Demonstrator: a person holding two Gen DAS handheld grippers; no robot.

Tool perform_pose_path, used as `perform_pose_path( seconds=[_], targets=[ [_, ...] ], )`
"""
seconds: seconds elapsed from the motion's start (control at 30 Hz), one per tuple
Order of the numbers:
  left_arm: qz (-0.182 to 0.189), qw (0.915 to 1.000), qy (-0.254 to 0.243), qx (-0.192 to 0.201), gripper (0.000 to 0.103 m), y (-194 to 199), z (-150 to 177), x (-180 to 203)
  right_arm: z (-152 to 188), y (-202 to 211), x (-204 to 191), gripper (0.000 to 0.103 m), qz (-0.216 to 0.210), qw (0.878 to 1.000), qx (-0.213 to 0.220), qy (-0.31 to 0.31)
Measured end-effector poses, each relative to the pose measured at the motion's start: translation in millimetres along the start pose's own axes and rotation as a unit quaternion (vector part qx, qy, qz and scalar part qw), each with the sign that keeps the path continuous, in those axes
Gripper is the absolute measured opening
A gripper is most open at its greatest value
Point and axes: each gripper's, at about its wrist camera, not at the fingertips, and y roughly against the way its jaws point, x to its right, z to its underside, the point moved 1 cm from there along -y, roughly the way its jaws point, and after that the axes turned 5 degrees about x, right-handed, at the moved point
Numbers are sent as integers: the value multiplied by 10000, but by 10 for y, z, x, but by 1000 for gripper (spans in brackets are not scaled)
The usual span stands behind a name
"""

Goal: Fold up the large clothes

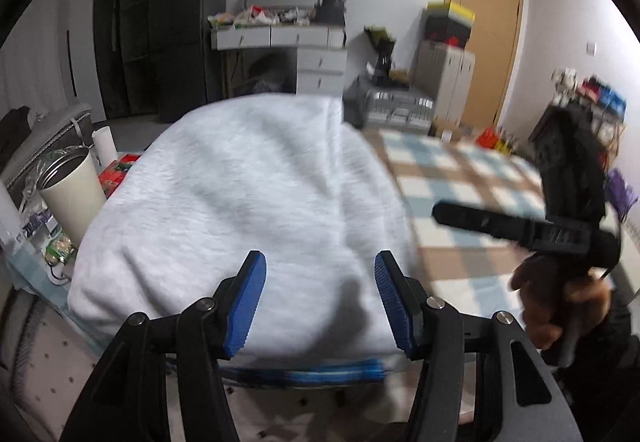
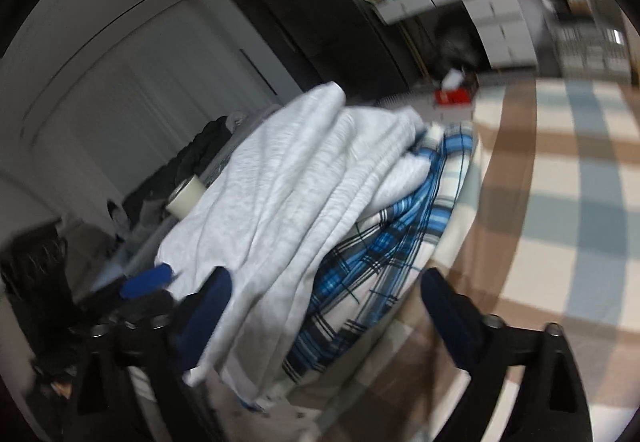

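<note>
- Left wrist view: left tool (image 1: 320, 298) with jaws apart, nothing clamped, above near edge of folded grey garment (image 1: 248, 194); garment lies on checked bench (image 1: 460, 178); cup (image 1: 74, 198) at its left; right tool (image 1: 500, 222) in a hand (image 1: 560, 306).
- Right wrist view: right tool (image 2: 326, 306) jaws wide apart, empty; grey garment (image 2: 288, 194) atop blue plaid cloth (image 2: 392, 242).
</note>
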Motion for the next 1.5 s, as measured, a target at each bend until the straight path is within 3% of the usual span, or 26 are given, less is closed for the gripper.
perform_pose_path(
  seconds=[0.03,0.1,0.27,0.3,0.4,0.47,0.77,0.97,1.1,1.5],
  targets=[
    [-92,9999,21,89,65,18,5,30,28,45,-30,99,44,9998,18,176],
    [-323,9989,30,340,71,60,24,120,76,135,-50,102,60,9989,116,448],
    [-416,9969,176,642,74,43,122,299,197,368,-112,103,147,9961,337,798],
    [-430,9967,240,651,84,23,130,304,210,407,-116,103,143,9957,366,843],
    [-443,9947,313,871,90,64,206,335,259,572,-147,103,40,9941,558,927],
    [-557,9938,284,916,103,103,248,345,286,665,-186,103,-52,9930,666,976],
    [-624,9925,550,895,102,283,412,295,582,1093,-474,103,77,9846,1084,1372],
    [-547,9926,399,1007,102,438,505,394,734,1302,-558,103,249,9826,1300,1303],
    [-688,9887,215,1314,102,591,506,425,785,1378,-596,103,277,9822,1378,1244],
    [-338,9882,558,1385,102,601,535,256,962,1473,-591,103,364,9813,1633,955]
  ],
)
